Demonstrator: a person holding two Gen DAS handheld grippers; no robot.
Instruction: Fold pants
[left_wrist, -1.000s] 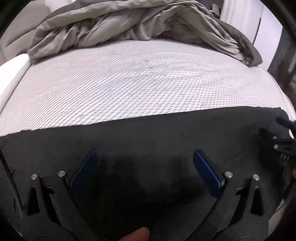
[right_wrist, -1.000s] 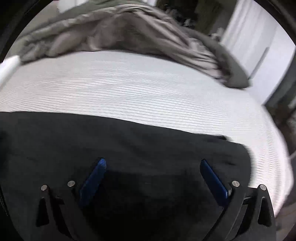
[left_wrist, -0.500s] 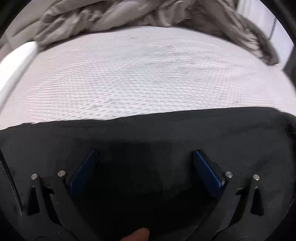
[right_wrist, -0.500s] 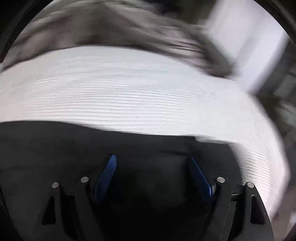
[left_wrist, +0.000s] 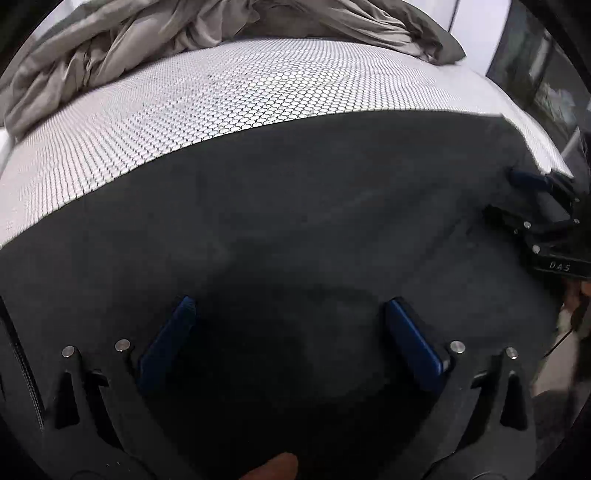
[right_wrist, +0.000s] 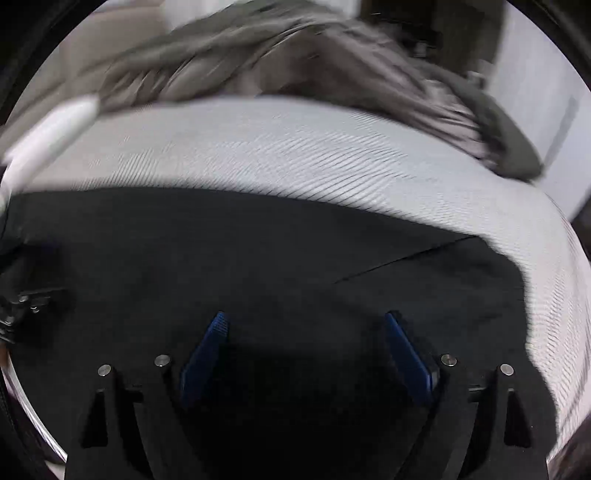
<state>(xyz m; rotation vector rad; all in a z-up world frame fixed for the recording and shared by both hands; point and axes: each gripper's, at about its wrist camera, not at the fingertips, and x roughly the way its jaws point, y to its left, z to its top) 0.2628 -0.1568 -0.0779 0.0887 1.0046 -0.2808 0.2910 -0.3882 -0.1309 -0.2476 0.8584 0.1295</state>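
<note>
Here the black pants (left_wrist: 295, 206) are being kept spread flat across the near part of the bed's white mesh-patterned mattress (left_wrist: 229, 99), with a straight seam or folded edge being shown near their right end in the right wrist view. They are judged to be soft, limp and light, likely to sag and crease when lifted, so a hold is best taken at an outer edge or corner, one at each end, rather than in the middle of the cloth.

The left tongs (left_wrist: 291, 343) are being held wide apart over the dark fabric with nothing pinched. The right tongs (right_wrist: 306, 354) have just been reopening after narrowing and are standing wide, with cloth lying beneath but none gripped.

A crumpled grey duvet (left_wrist: 177, 37) is lying at the far end. Only the left wrist view is showing the right tongs at the pants' right edge, and sharply; the right wrist view is being smeared by blur.
</note>
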